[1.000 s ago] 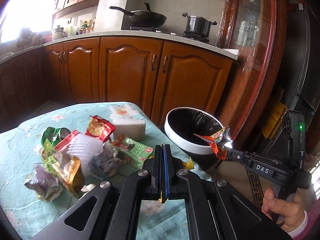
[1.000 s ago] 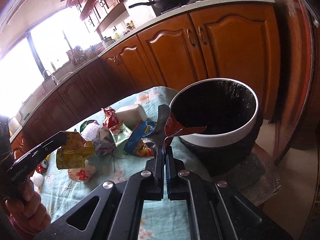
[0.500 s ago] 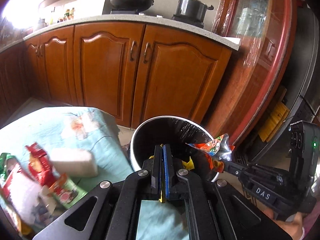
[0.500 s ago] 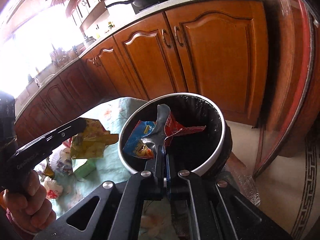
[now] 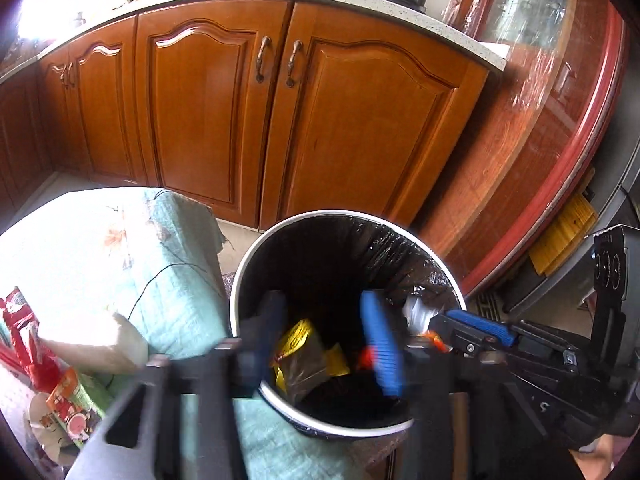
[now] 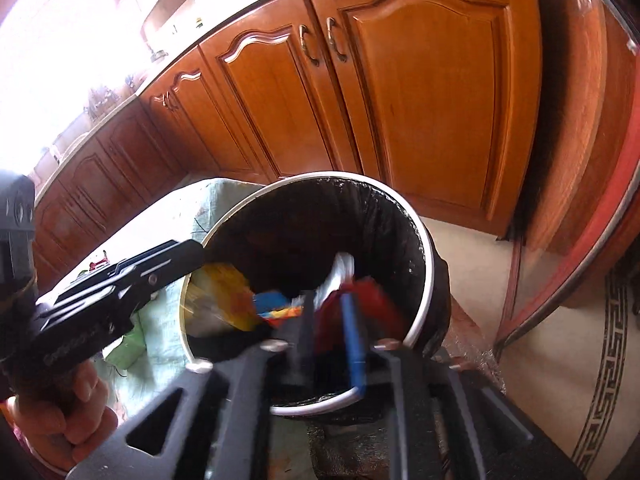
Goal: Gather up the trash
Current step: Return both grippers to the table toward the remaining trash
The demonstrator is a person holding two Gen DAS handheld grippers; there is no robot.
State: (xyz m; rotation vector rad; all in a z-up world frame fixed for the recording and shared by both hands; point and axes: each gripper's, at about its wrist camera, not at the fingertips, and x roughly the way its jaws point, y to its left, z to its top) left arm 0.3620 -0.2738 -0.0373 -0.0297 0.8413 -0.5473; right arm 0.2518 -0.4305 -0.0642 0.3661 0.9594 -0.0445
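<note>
The left gripper (image 5: 326, 344) is spread wide over the round white bin with a black bag (image 5: 256, 258), and the crinkly yellow wrapper (image 5: 298, 354) lies loose inside. The right gripper (image 6: 332, 342) is parted too, with the shiny red wrapper (image 6: 374, 300) between its fingers, inside the bin.

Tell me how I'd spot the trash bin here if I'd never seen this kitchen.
Find the long run of brown wooden cabinets under the pale countertop. On the floor in front of them, beside the table with the pale green cloth, stands the trash bin. It is the only round thing there: a white rim with a black liner, wrappers inside.
</note>
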